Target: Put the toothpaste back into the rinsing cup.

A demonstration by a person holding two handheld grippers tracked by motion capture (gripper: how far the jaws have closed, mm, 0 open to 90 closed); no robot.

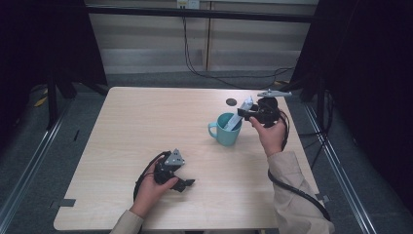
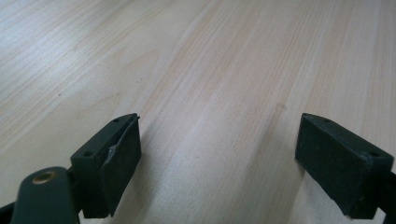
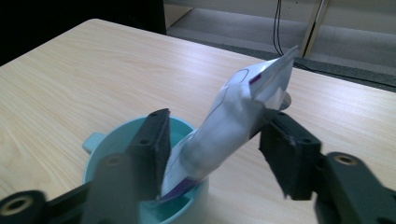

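Two grippers seen: left gripper (image 1: 181,181) held wide over table (image 1: 146,126); right gripper (image 3: 212,149) jaws spread around white tube (image 3: 224,126), which is stood in teal mug (image 1: 225,130).

A pale wooden surface (image 1: 146,126) carries a small dark round mark (image 1: 231,102) near its far edge; black cables (image 1: 195,63) trail across the grey floor (image 1: 195,80) beyond.
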